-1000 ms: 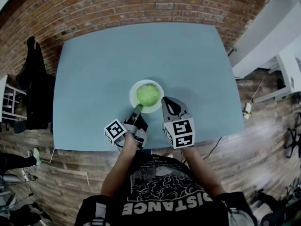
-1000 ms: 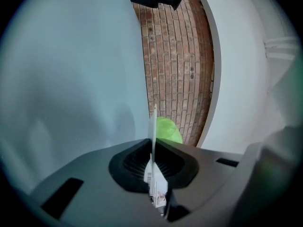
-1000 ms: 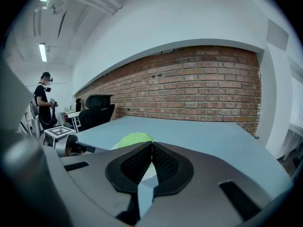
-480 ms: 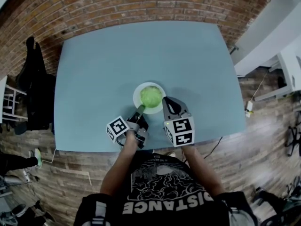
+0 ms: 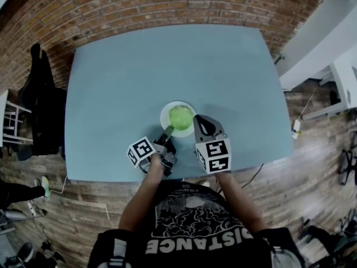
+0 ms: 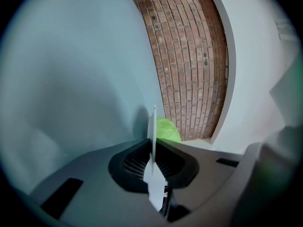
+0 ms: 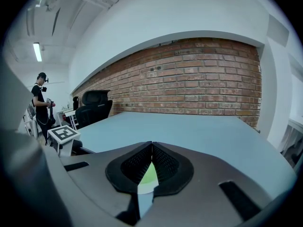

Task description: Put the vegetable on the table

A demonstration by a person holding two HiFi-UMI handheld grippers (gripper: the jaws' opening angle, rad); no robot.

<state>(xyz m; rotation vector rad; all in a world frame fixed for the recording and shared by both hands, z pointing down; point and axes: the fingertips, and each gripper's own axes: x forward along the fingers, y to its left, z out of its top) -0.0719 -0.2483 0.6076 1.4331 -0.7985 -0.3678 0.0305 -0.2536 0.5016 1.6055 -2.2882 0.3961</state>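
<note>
A round green vegetable (image 5: 180, 118) lies on a small white plate (image 5: 165, 114) near the front of the blue table (image 5: 122, 77). My left gripper (image 5: 167, 132) is shut on the plate's near left rim. In the left gripper view the plate (image 6: 154, 124) stands edge-on between the jaws, with the vegetable (image 6: 166, 129) just behind it. My right gripper (image 5: 199, 122) sits at the plate's right side, shut with nothing held. In the right gripper view (image 7: 151, 146) a patch of the green vegetable (image 7: 149, 176) shows below the closed jaws.
A dark chair with a jacket (image 5: 39, 99) stands off the table's left edge, and white furniture (image 5: 334, 66) at the right. The right gripper view shows a brick wall (image 7: 199, 86), an office chair (image 7: 92, 105) and a person (image 7: 41, 103) far left.
The plate with the vegetable has slid a little to the right and toward me, held by my left gripper. My right gripper has barely moved.
</note>
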